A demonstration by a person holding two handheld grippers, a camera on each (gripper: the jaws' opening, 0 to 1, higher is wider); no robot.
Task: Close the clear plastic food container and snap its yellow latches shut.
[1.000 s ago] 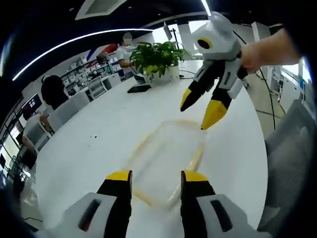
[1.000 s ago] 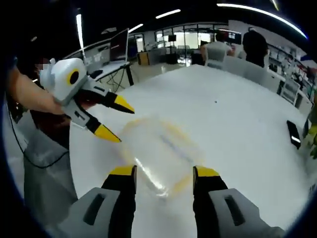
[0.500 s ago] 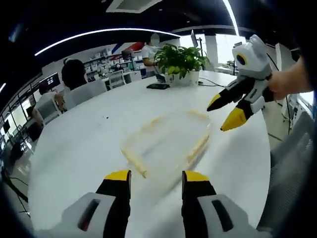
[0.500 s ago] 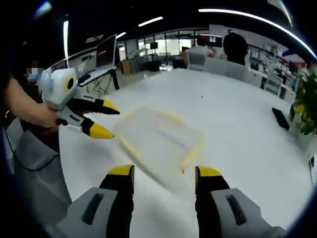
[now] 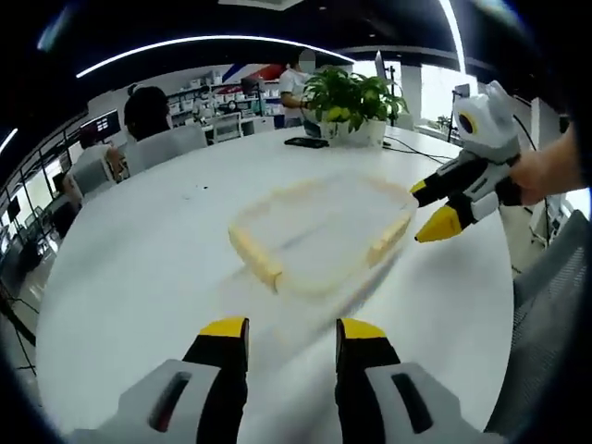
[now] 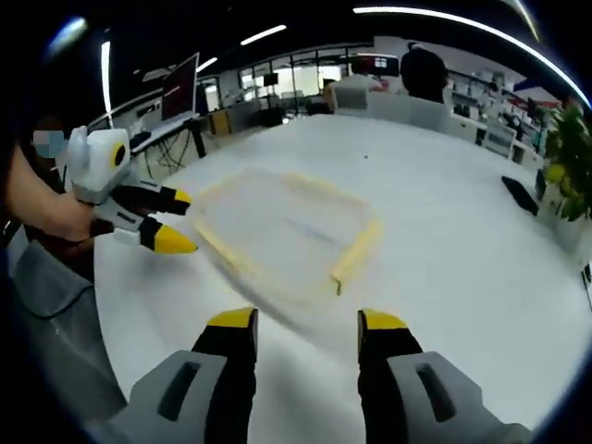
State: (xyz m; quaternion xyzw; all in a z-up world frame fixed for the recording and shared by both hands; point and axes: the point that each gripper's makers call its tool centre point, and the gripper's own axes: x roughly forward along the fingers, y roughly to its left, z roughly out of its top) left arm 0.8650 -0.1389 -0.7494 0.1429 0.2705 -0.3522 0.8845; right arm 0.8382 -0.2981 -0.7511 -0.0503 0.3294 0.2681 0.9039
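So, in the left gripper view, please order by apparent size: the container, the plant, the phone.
1. container, though it is nearest
2. plant, far across the table
3. phone, small beside the plant

Container (image 5: 319, 240) on tabletop (image 5: 139, 277), ahead of left hand-held gripper (image 5: 282, 333) — right hand-held gripper (image 5: 427, 208) just beside its right edge. Potted plant (image 5: 351, 97) and phone (image 5: 305, 142) behind, at tabletop's far edge.
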